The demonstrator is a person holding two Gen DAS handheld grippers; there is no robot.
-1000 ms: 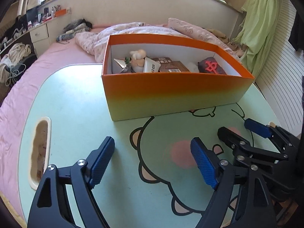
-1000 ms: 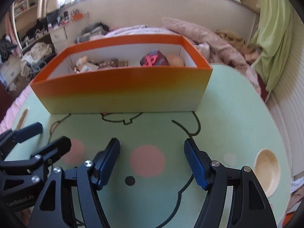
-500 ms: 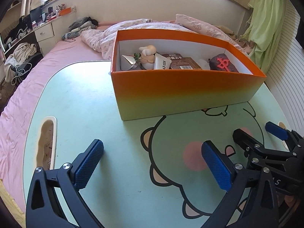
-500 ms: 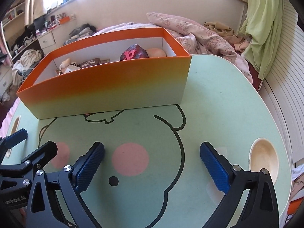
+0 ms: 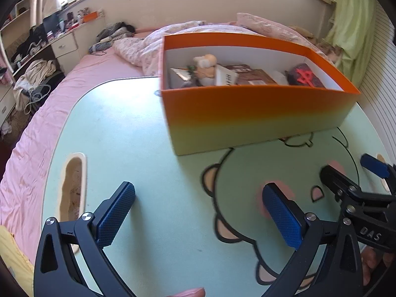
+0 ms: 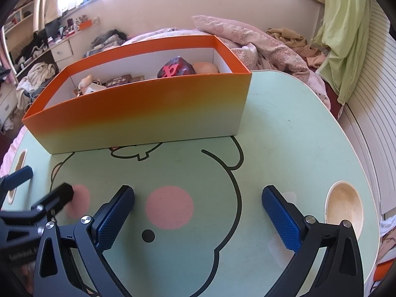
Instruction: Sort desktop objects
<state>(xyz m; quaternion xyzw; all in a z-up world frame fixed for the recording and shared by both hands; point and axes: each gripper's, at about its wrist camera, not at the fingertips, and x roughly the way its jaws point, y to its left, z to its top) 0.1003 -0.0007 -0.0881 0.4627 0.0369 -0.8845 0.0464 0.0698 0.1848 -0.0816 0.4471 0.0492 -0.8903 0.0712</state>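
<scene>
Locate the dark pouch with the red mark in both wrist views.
Left wrist: dark pouch at the right end of the orange box.
Right wrist: pouch right of centre in the box, beside a tan round thing.
Shared landmark: the orange box.

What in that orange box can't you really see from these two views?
- Box floor: hidden by the orange box front wall, right wrist view.
- Brown packet label: too small, right wrist view.
- White carton print: blurred, left wrist view.
- Pale round object: half hidden behind the dark pouch with red mark, right wrist view.
</scene>
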